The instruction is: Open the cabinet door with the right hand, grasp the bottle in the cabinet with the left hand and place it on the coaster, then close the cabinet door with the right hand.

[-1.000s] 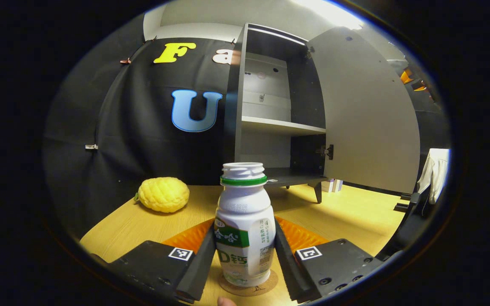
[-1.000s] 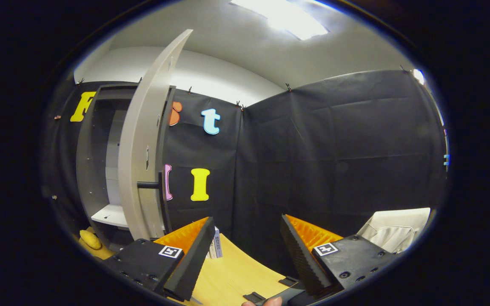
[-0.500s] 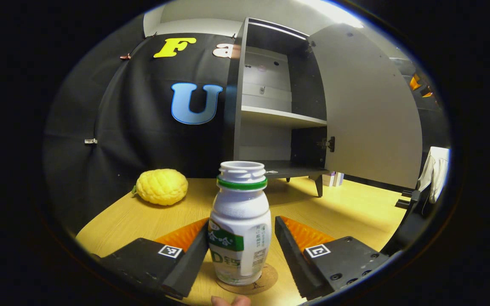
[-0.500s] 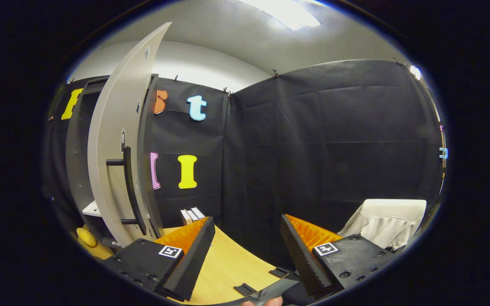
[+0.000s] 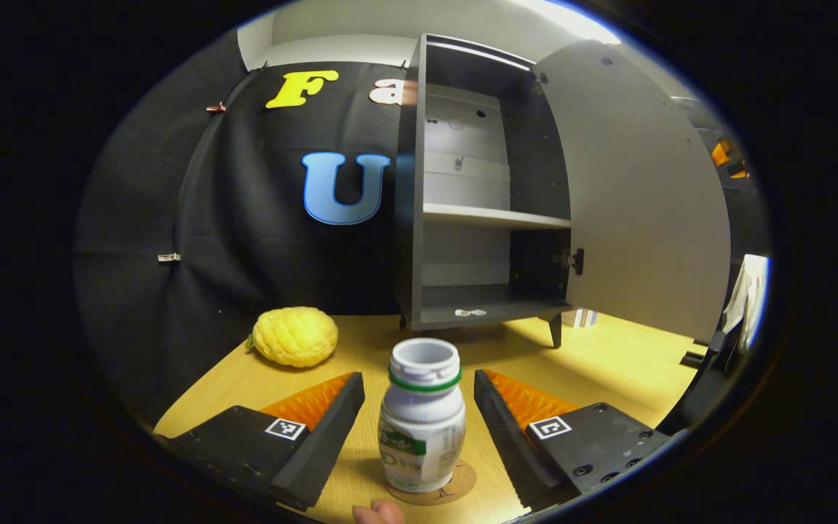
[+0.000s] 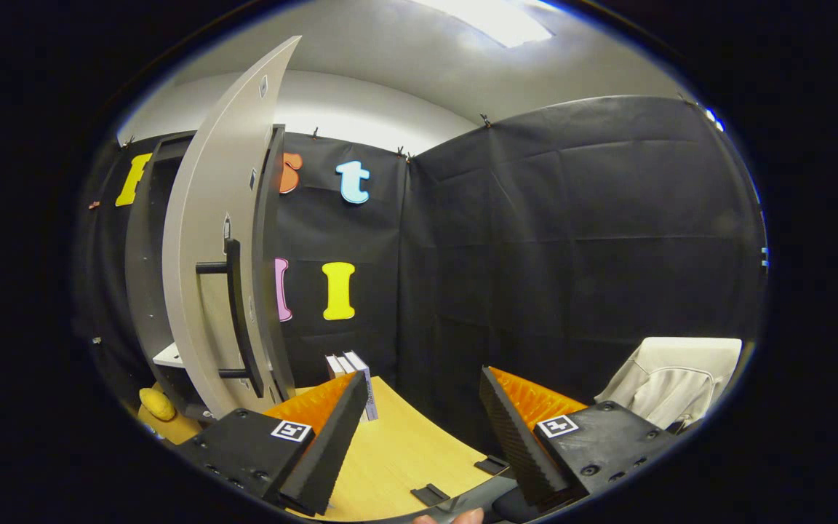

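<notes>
The left gripper [image 5: 419, 422] is being held level with its fingers spread wide apart, while the right gripper [image 6: 423, 429] is likewise being held with its fingers parted, gripping nothing.

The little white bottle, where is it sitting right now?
In the left gripper view the bottle stands upright on the round coaster on the wooden table, between the open left claw's fingers, touching neither.

The right gripper [image 6: 419, 429] hangs spread and empty above the table [image 6: 397, 458], to the right of the open door [image 6: 208, 240] and its handle [image 6: 237, 320].
</notes>
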{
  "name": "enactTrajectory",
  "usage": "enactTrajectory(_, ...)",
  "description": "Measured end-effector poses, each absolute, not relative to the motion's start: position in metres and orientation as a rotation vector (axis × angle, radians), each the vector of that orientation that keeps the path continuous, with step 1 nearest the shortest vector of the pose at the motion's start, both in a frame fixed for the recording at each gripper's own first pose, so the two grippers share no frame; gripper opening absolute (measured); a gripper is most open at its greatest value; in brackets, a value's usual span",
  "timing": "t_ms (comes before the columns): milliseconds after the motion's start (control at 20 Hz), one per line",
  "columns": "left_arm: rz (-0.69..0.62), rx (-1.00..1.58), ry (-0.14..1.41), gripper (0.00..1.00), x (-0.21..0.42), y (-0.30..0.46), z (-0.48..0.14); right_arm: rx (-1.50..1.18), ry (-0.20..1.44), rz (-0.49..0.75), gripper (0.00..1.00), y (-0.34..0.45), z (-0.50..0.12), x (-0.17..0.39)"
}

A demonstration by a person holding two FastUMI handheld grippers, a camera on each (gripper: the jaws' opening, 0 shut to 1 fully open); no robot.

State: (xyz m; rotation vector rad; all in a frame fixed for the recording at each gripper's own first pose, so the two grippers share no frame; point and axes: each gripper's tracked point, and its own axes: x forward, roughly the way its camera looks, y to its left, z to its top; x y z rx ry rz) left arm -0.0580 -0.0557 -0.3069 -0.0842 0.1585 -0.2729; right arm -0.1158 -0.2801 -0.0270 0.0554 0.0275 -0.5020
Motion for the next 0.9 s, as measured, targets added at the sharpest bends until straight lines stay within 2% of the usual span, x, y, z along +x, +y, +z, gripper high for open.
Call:
enactTrajectory(550, -0.075, -0.077, 0.128, 0.95, -0.073, -0.044, -0.168, 0.024, 0.037, -0.265, 0.96, -0.257, -0.022, -0.071)
enactTrajectory(900, -0.013, -0.079, 0.159, 0.95, -0.099, -0.064, -0.126, 0.1, 0.049, -0.2, 0.96, -0.263, -0.023, -0.061)
